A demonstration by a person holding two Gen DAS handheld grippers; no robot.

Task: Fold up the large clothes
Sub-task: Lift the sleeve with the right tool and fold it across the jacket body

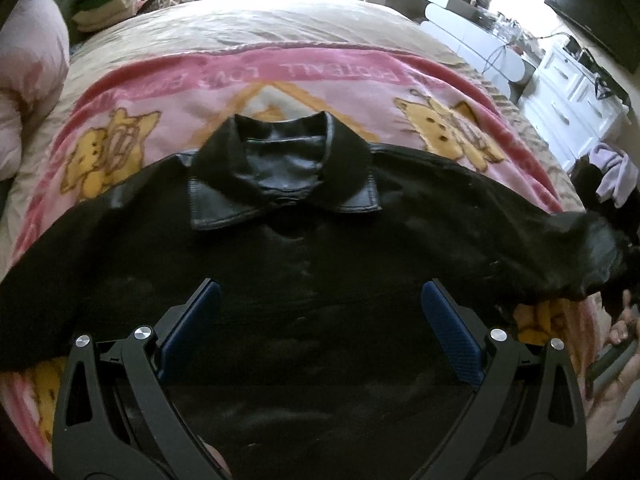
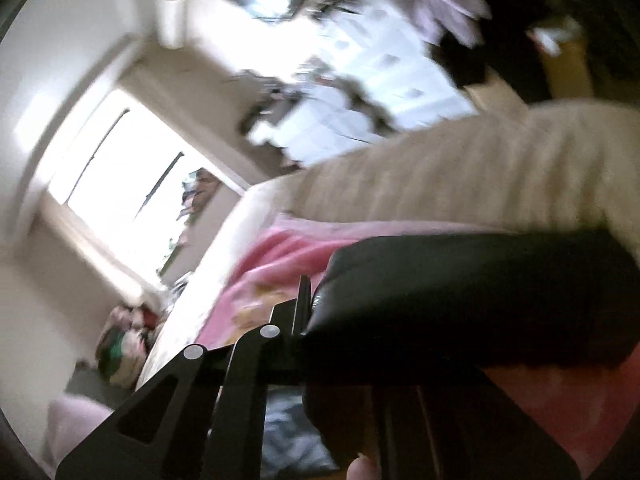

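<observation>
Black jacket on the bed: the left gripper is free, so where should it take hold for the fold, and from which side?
Probably the outstretched left sleeve, near its end. It lies flat on the pink blanket, clear of the collar, so a thin edge is offered. Bring the open left gripper down from above at the left side. The right gripper appears shut on the other sleeve.

jacket (image 1: 320, 264): black, glossy black collar | blanket (image 1: 168, 88): pink, yellow cartoon animals, upper frame | bedspread (image 1: 260, 28): beige | left gripper (image 1: 320, 320) pads: blue | dresser (image 1: 576, 96): white, right edge
</observation>
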